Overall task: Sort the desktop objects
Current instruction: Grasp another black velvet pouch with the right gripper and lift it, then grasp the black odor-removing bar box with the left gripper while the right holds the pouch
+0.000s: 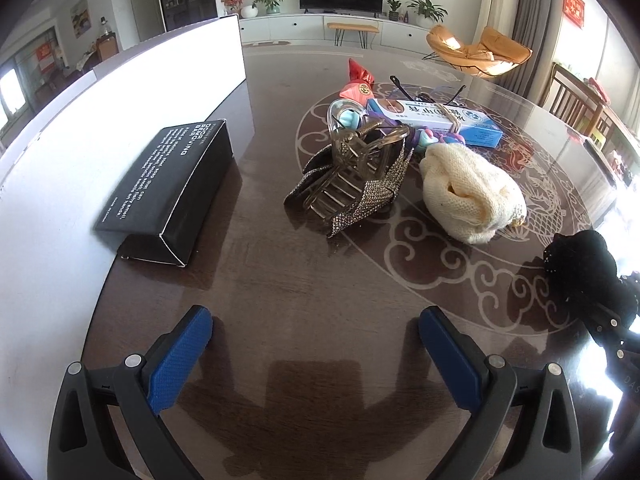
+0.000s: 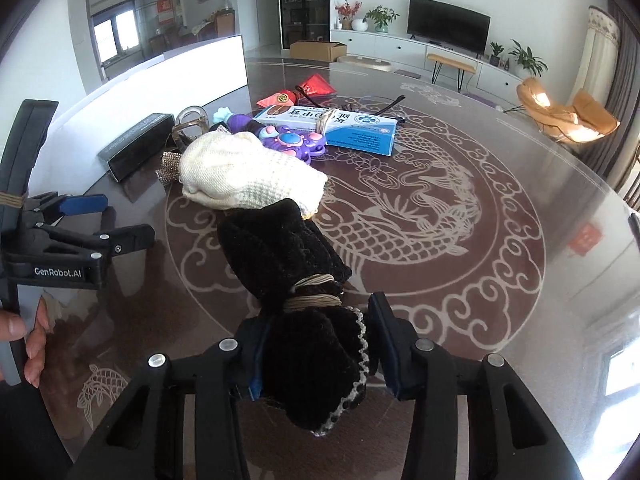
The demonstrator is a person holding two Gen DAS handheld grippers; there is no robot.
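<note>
My right gripper [image 2: 316, 348] is shut on a black knitted bundle [image 2: 288, 256] tied with beige cord, held over the round table; the bundle also shows at the right edge of the left wrist view [image 1: 580, 268]. My left gripper [image 1: 316, 348] is open and empty above the table, facing a pile: a rhinestone hair claw [image 1: 356, 176], a cream knitted bundle [image 1: 468, 192], a blue and white medicine box [image 1: 440, 118], a purple toy [image 2: 288, 140], red packets [image 1: 358, 80] and glasses [image 1: 424, 94]. A black box [image 1: 172, 192] lies to the left.
A large white box [image 1: 100, 120] stands along the table's left side behind the black box. The dark table [image 2: 480, 280] has a glass top with a fish pattern. Chairs stand past its right edge [image 1: 572, 100].
</note>
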